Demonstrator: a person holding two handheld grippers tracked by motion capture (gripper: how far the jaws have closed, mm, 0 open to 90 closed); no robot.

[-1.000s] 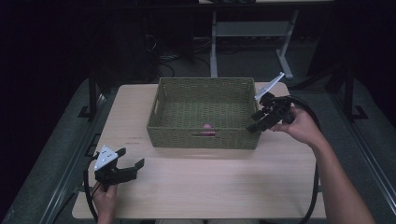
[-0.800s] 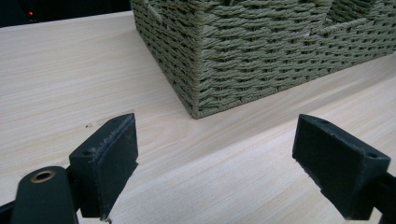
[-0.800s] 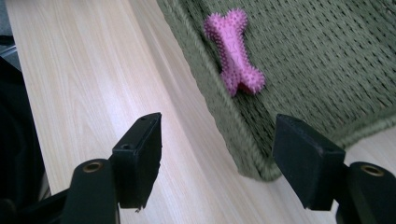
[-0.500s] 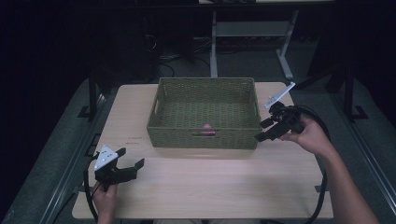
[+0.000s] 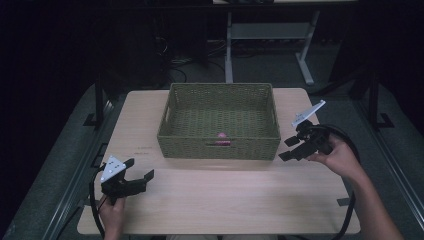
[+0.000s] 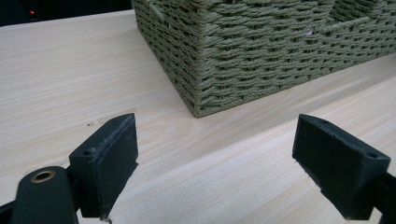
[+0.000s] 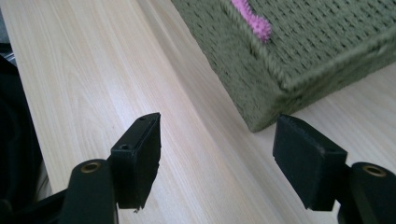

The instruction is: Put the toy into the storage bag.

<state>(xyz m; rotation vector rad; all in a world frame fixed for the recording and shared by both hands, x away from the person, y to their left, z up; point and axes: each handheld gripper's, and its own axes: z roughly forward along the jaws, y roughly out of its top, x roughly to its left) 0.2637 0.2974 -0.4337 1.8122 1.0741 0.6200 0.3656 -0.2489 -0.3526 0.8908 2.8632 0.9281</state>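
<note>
Woven green basket holds a pink thing; right gripper beside it.

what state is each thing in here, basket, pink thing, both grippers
woven green basket: upright on the table, open top, no lid
pink object: lying inside the basket by its near wall, not held
left gripper: jaws open, nothing between them, near the table's front left
right gripper: jaws open, nothing between them, beside the basket's near right corner
wooden table: level, bearing the basket
</note>
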